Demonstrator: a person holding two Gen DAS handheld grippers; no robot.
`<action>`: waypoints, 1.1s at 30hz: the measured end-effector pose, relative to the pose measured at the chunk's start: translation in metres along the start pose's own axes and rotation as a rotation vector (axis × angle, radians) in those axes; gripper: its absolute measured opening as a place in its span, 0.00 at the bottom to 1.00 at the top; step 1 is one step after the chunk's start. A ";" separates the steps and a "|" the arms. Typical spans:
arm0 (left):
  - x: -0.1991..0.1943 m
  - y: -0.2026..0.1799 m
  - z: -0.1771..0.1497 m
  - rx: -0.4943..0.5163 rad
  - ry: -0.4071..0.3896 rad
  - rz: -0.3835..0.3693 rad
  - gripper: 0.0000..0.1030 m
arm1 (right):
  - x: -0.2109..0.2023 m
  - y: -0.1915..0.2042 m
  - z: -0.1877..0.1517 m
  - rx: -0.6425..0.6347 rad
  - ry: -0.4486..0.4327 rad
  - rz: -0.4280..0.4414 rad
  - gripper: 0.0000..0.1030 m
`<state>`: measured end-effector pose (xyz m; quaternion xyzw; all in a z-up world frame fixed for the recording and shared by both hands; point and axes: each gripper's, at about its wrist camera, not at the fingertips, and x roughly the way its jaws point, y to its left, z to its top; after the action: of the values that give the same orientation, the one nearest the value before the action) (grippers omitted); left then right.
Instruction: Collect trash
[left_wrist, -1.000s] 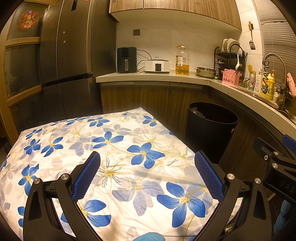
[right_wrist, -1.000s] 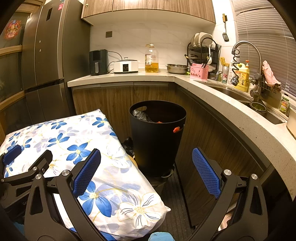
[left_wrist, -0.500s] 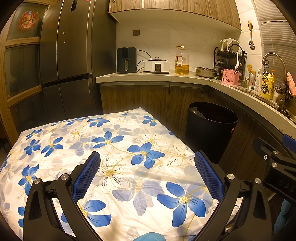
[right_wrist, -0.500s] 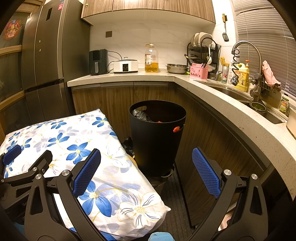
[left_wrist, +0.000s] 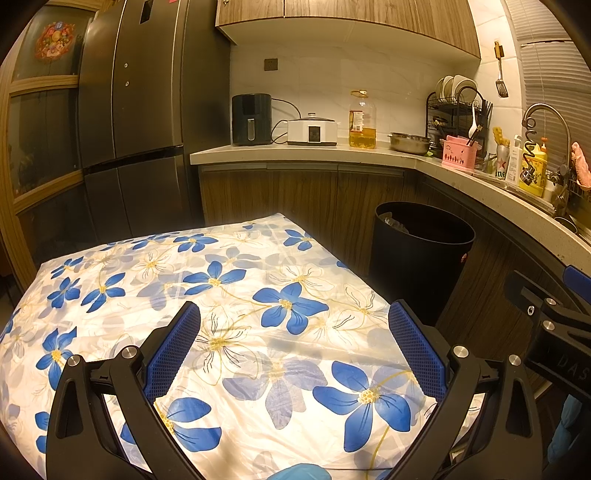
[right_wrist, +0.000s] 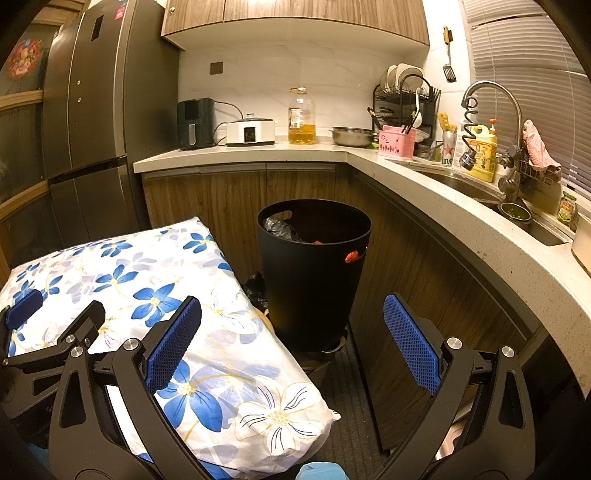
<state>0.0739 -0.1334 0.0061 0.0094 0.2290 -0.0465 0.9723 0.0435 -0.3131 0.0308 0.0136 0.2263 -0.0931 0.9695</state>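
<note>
**Trash bin stands by the counter, both grippers spread and empty**

Trash bin (right_wrist: 314, 273), black and round, stands on the floor against the wooden cabinets below the counter (right_wrist: 454, 206), just beside the far right corner of the flowered tablecloth (left_wrist: 229, 306). The left gripper (left_wrist: 295, 347) hangs over the cloth, fingers released, grasping nothing. The right gripper (right_wrist: 291, 339) is likewise spread wide and empty off the cloth's right edge. Only the right wrist view shows the sink (right_wrist: 461, 184) and red scraps (right_wrist: 351, 255) at the bin's rim.
</note>
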 end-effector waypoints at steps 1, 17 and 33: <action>0.000 -0.001 0.000 0.002 -0.001 -0.001 0.94 | 0.000 -0.001 0.000 0.001 0.000 0.000 0.95; -0.002 -0.002 -0.003 0.040 -0.002 -0.019 0.79 | 0.000 -0.006 -0.002 0.004 0.000 -0.003 0.95; -0.003 -0.006 -0.001 0.061 -0.002 -0.017 0.94 | -0.003 -0.006 0.000 0.006 -0.006 -0.007 0.95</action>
<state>0.0700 -0.1395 0.0071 0.0372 0.2268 -0.0617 0.9713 0.0394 -0.3182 0.0319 0.0152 0.2231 -0.0973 0.9698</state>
